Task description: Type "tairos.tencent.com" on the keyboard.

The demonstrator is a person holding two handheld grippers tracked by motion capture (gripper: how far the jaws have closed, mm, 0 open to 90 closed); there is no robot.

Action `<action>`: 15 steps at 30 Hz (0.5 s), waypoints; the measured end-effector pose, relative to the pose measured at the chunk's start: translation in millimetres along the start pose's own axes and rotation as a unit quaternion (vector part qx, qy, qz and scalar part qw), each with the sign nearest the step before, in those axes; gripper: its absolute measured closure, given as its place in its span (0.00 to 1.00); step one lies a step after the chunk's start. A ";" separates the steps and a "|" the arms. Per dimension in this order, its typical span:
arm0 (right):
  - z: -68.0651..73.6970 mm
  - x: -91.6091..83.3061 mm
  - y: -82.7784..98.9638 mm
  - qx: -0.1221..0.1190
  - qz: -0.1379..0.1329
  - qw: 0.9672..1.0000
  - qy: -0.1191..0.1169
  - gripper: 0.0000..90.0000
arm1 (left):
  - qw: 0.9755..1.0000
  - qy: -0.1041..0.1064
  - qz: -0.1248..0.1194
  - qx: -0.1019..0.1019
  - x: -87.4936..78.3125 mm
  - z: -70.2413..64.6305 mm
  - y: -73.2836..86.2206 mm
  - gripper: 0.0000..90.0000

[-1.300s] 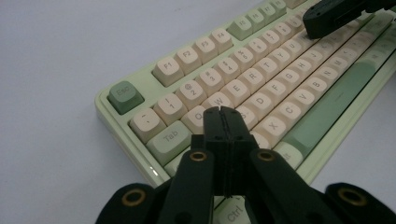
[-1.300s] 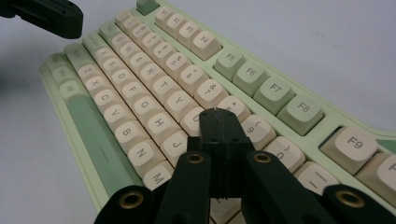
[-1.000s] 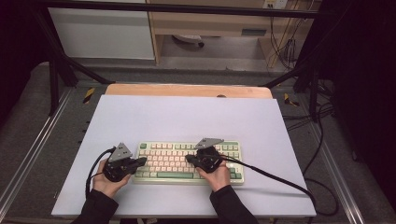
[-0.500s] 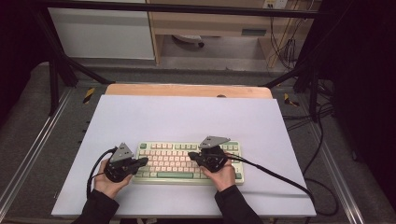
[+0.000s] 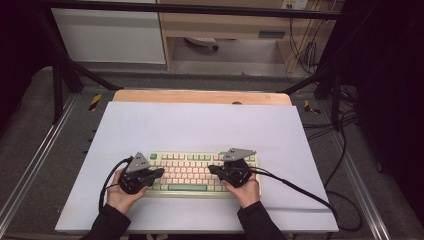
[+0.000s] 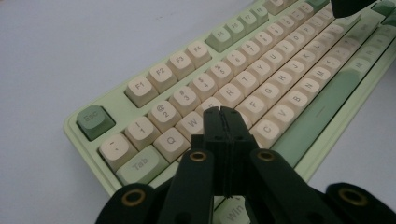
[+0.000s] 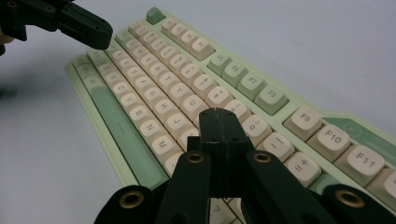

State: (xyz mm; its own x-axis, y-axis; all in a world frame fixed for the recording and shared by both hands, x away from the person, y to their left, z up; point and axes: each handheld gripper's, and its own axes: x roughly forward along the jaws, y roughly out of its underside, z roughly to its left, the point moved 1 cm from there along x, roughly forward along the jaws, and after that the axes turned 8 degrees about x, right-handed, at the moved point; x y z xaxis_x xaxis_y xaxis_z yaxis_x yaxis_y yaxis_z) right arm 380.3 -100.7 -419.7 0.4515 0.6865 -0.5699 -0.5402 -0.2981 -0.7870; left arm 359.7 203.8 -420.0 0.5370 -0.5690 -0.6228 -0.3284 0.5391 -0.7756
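A pale green keyboard with cream keys lies on the white table sheet near the front edge. My left gripper is shut with nothing between its jaws, and its tip points inward over the keyboard's left end. In the left gripper view the left gripper sits over the keyboard by the W and E keys. My right gripper is also shut and empty, pointing left over the right half. Its tip is over the keyboard near the K and L keys. Whether either tip touches a key I cannot tell.
The white sheet covers the table, with a wooden strip along its far edge. A black cable trails right from the right gripper, and another loops by the left hand. Metal rails run along both sides.
The right hand and its gripper have shifted a little to the right over the keyboard. The left hand has stayed where it was. Both grippers remain shut.
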 end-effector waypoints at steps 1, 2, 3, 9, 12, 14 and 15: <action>-0.8 -1.5 1.5 0.003 0.000 1.000 -0.001 1.00 | 1.000 0.000 0.000 0.001 0.6 -0.6 -0.9 1.00; -2.1 -3.2 2.9 0.002 0.000 1.000 -0.001 1.00 | 1.000 0.000 0.000 0.002 1.1 -1.0 -1.8 1.00; -3.2 -4.9 4.4 0.002 0.000 1.000 -0.002 1.00 | 1.000 0.001 0.000 0.003 1.5 -1.4 -2.7 1.00; -8.4 -14.7 11.6 0.007 0.000 1.000 0.000 1.00 | 1.000 0.002 0.001 0.006 6.5 -2.4 -9.4 1.00; -11.8 -19.2 14.4 0.010 -0.002 1.000 0.000 1.00 | 1.000 0.002 0.002 0.010 10.3 -3.9 -13.0 1.00; -13.5 -21.3 16.0 0.010 -0.001 1.000 0.001 1.00 | 1.000 0.003 0.003 0.013 13.1 -4.9 -15.1 1.00; -14.7 -22.7 17.0 0.011 -0.002 1.000 0.002 1.00 | 1.000 0.002 0.003 0.013 14.1 -5.3 -15.8 1.00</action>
State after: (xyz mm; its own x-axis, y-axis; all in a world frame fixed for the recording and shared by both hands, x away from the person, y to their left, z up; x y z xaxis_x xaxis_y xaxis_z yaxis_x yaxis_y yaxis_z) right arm 371.3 -131.1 -423.6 0.4570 0.6844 -0.5681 -0.5533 -0.2814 -0.7840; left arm 368.4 184.0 -417.1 0.5311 -0.5682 -0.6286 -0.3113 0.5592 -0.7684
